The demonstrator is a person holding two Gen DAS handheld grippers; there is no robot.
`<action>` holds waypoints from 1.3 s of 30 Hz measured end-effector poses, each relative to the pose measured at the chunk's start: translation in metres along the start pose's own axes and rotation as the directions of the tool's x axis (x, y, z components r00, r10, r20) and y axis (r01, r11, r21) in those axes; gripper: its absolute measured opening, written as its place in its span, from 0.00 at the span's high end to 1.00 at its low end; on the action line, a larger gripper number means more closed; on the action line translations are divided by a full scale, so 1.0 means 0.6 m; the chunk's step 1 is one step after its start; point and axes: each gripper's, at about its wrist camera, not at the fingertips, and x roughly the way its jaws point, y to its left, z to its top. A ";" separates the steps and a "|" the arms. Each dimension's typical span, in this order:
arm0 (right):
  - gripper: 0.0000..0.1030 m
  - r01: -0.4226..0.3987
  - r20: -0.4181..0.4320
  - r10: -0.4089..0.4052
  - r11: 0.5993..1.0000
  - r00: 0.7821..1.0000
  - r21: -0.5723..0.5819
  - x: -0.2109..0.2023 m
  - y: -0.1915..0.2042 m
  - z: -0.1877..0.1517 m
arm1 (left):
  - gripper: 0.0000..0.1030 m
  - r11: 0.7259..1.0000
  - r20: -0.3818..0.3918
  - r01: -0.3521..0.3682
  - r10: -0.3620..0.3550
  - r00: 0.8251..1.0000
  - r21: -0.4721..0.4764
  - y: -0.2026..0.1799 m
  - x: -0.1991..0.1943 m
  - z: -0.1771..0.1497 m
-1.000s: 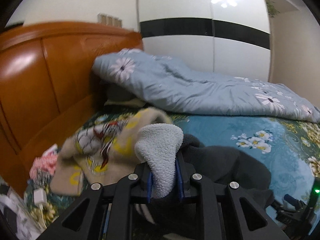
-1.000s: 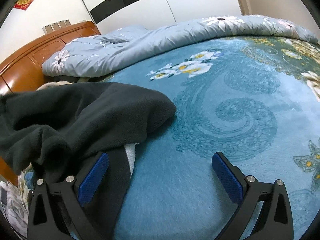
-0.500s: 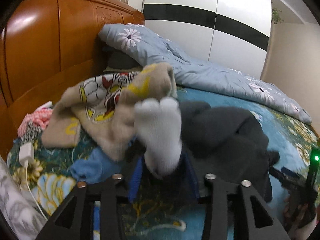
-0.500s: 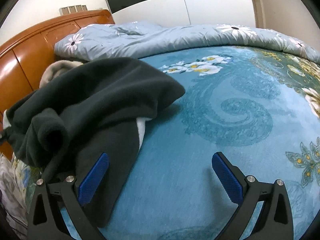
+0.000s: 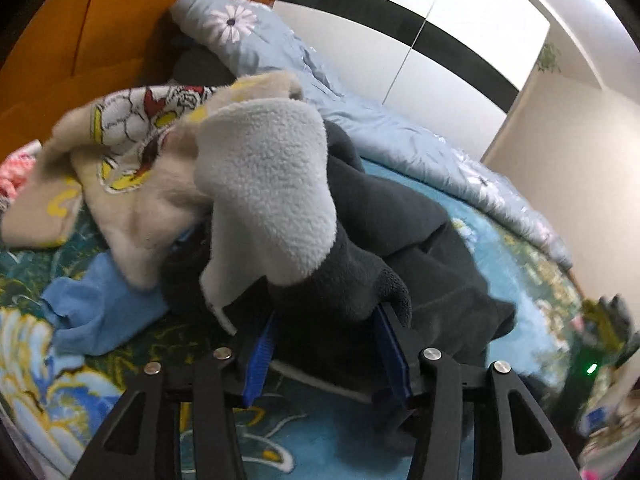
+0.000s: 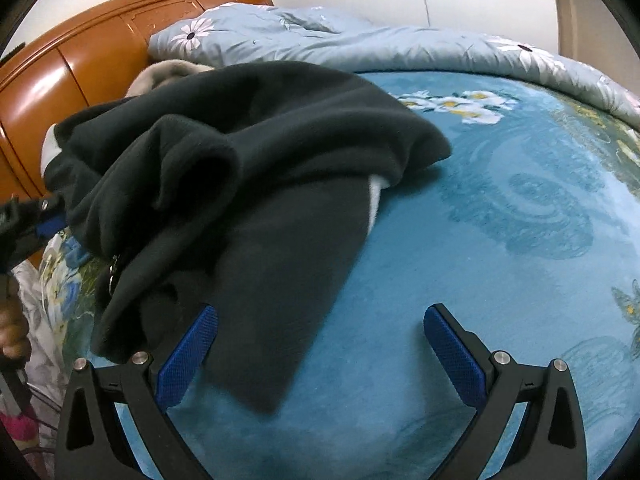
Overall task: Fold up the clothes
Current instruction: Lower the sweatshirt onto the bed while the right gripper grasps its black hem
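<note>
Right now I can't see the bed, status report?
Left gripper shut on dark fleece jacket. Right gripper open, empty. Beige cartoon garment crowds the jacket.

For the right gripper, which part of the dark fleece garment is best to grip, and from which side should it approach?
Probably the loose flat panel of the dark fleece garment, near its lower edge. It lies thin on the blue bedspread, just ahead of the open right gripper. Approach from the free edge toward the headboard. The left gripper pinches the other end.
</note>
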 end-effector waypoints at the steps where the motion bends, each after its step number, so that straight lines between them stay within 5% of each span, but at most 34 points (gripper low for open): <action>1: 0.00 -0.010 -0.006 0.010 1.000 1.000 0.005 0.001 0.001 -0.001 | 0.49 1.000 0.006 0.016 -0.016 1.000 -0.011 -0.001 -0.002 0.004; 15: 0.00 -0.055 -0.016 0.057 0.996 0.998 0.072 0.007 -0.002 -0.013 | 0.40 0.999 0.003 0.014 -0.014 1.000 -0.040 -0.009 0.018 0.017; 17: 0.08 -0.082 -0.009 0.083 0.992 0.997 0.100 0.003 -0.004 -0.014 | 0.40 0.998 0.008 0.024 -0.024 1.000 -0.055 -0.007 0.017 0.018; 19: 0.37 -0.126 -0.001 0.127 0.984 0.992 0.128 -0.001 -0.008 -0.015 | 0.40 0.999 0.011 0.023 -0.022 1.000 -0.043 -0.014 0.016 0.019; 27: 0.85 -0.208 -0.017 0.216 0.957 0.976 0.200 0.002 -0.025 -0.009 | 0.40 0.999 -0.007 -0.005 0.005 1.000 -0.050 -0.026 0.033 0.032; 28: 0.86 -0.222 -0.012 0.230 0.951 0.973 0.213 -0.002 -0.032 -0.004 | 0.41 0.998 -0.005 -0.005 0.005 1.000 -0.056 -0.026 0.035 0.033; 31: 0.88 -0.263 0.006 0.269 0.934 0.963 0.244 -0.016 -0.058 0.012 | 0.68 0.995 0.002 -0.016 0.016 1.000 -0.098 -0.021 0.037 0.039; 39: 0.89 -0.305 0.104 0.287 0.919 0.952 0.250 -0.090 -0.115 0.055 | 0.81 0.999 0.083 0.037 -0.038 0.996 0.011 -0.094 -0.008 0.083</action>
